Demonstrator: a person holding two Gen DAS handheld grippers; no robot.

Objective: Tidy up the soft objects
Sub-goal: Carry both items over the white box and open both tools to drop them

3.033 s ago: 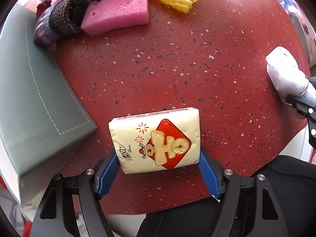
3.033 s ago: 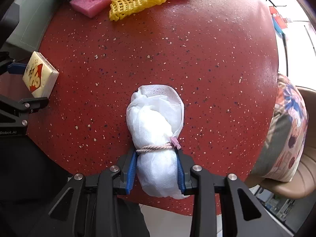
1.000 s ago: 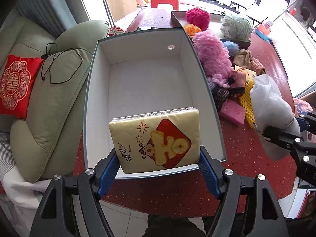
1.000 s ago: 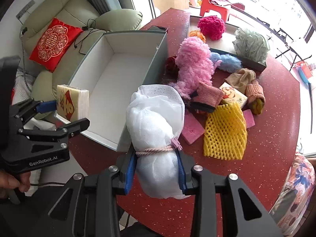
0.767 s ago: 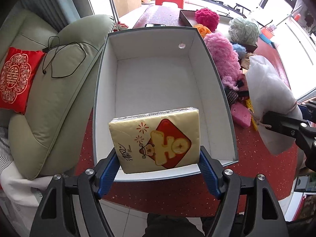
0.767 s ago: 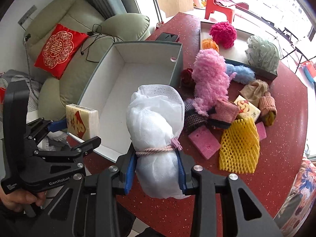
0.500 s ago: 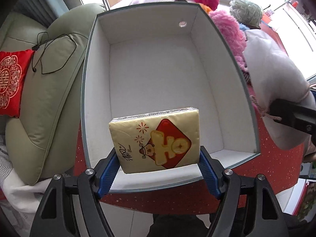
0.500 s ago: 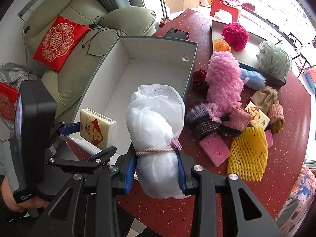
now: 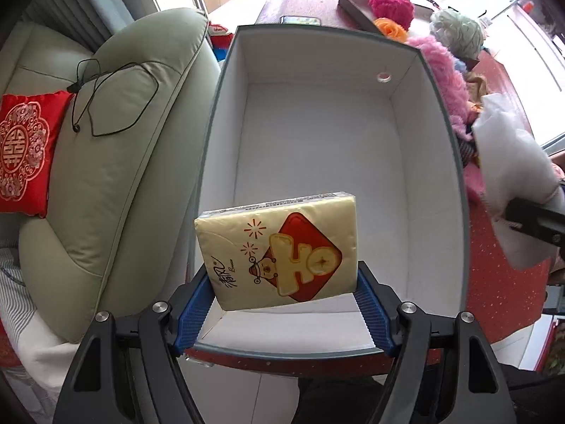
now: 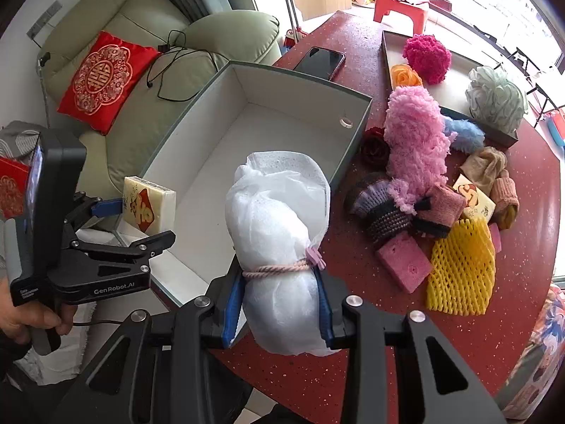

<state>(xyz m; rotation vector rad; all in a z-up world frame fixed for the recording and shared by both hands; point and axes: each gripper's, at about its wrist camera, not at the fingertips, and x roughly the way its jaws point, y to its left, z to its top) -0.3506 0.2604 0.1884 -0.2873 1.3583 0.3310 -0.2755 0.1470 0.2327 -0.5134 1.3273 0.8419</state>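
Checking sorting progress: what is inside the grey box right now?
The grey box shows only bare white floor. The tissue pack covers its near left corner, and the white bundle hides another part.

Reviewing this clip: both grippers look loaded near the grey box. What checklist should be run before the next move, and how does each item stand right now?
1. Left gripper holds the tissue pack firmly between its blue pads: ok.
2. Right gripper clamps the white bundle at its tied cord: ok.
3. Grey box is open, with nothing seen inside: ok.
4. Tissue pack sits over the box's near end in the left wrist view: ok.
5. White bundle is fully past the box wall: cannot tell; it overlaps the rim in the right wrist view.
6. The two grippers stand apart, with no contact between them: ok.
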